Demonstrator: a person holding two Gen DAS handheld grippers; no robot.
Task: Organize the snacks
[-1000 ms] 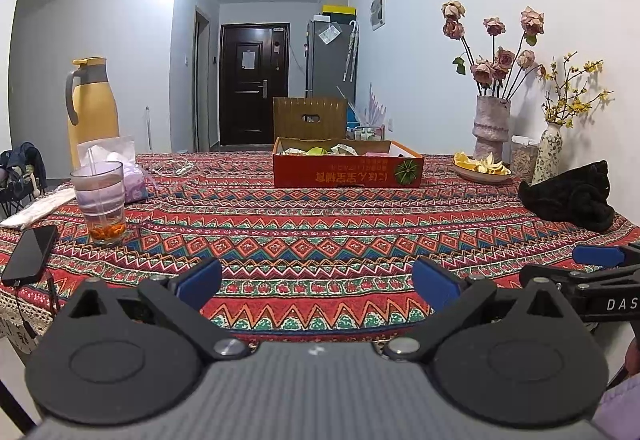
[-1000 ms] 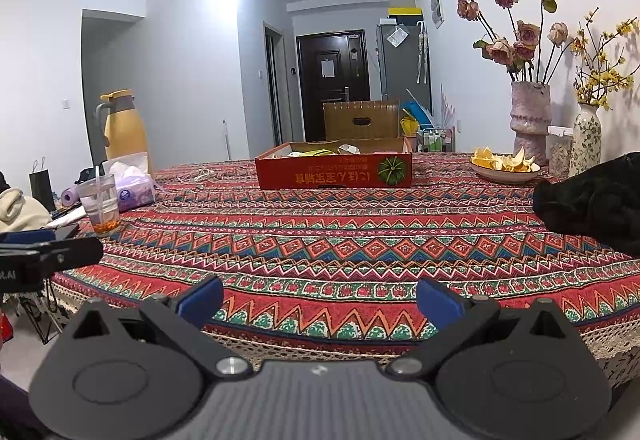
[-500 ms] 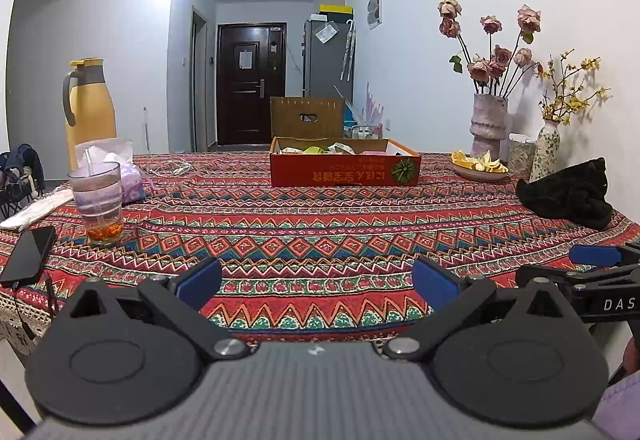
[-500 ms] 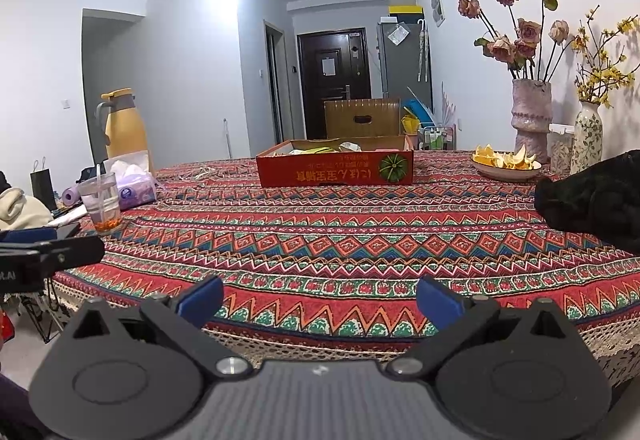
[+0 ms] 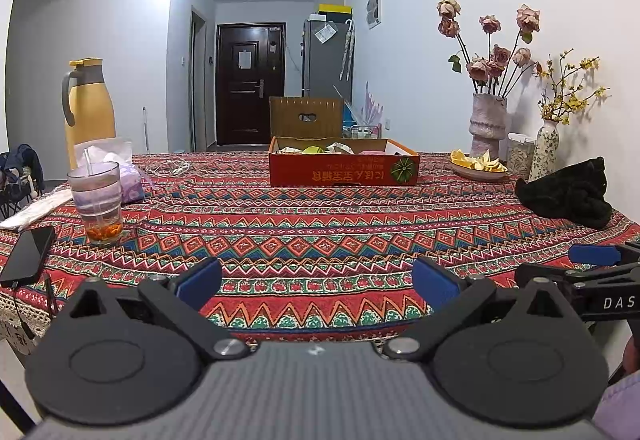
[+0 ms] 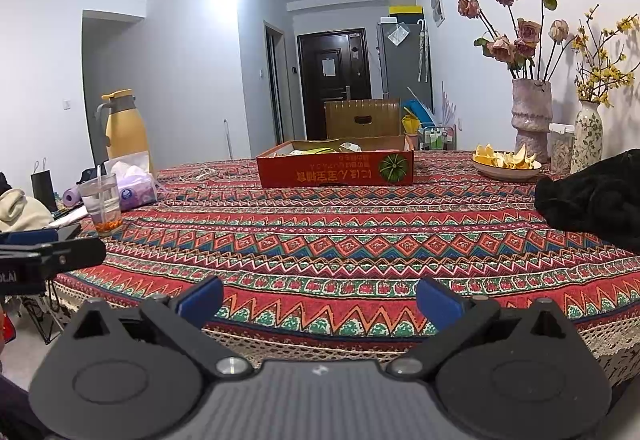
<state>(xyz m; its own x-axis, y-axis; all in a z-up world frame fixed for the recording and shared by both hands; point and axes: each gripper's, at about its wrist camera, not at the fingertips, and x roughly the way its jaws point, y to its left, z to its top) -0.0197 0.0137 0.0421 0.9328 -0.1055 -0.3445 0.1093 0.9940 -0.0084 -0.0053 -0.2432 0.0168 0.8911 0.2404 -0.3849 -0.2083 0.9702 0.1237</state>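
- Left wrist view: we hold the left gripper (image 5: 316, 280) low at the near edge of the round table with the red patterned cloth (image 5: 320, 224), its two blue-padded jaws spread wide with nothing between them
- The shallow red cardboard box (image 5: 344, 169) sits in the centre of the frame, far across the table; the snacks (image 5: 320, 149), pale and green wrappers, lie inside it, too small for us to count
- We judge both tools hang back here because the box is well out of reach; the scene fits either a tidying ahead or one already finished
- We count one glass tumbler with a straw (image 5: 96, 199) at left, one black phone (image 5: 26, 254) at lower left, one yellow jug (image 5: 90, 107), two vases at right
- Right wrist view: our right gripper (image 6: 320, 300) also stands wide and empty at the bottom of the frame
- The same box (image 6: 336, 169) sits centre, one dish of orange peel (image 6: 506, 163) to its right, one black cloth heap (image 6: 596, 195) at the right edge
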